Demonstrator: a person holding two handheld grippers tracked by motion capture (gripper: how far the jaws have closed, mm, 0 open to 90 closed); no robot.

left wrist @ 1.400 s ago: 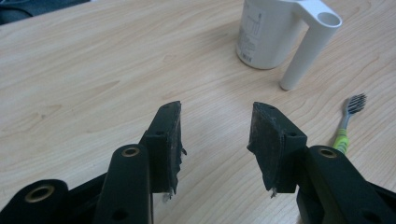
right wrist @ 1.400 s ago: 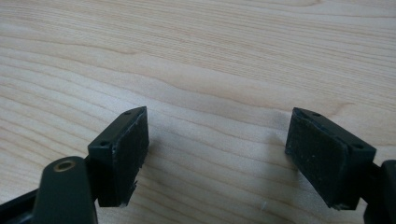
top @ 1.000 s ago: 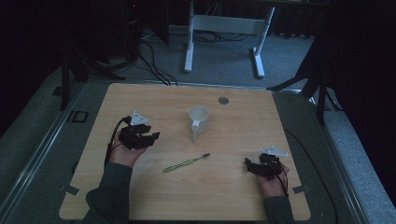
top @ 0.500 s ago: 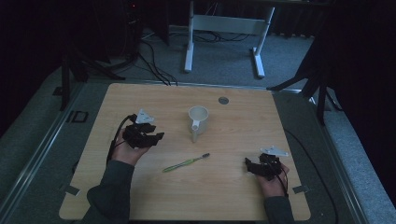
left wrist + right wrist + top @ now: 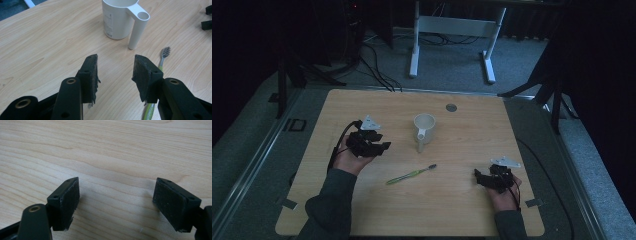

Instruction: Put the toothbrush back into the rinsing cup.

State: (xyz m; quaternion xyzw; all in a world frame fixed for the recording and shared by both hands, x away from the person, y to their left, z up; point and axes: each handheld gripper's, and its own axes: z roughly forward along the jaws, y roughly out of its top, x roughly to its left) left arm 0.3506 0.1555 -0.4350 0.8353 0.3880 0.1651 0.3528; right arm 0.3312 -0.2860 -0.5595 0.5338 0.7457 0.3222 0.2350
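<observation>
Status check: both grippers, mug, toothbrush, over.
Left gripper open, empty, facing the white mug. Right gripper open, empty, over bare table. Green toothbrush flat between the hands. Nothing blocking the mug.
</observation>
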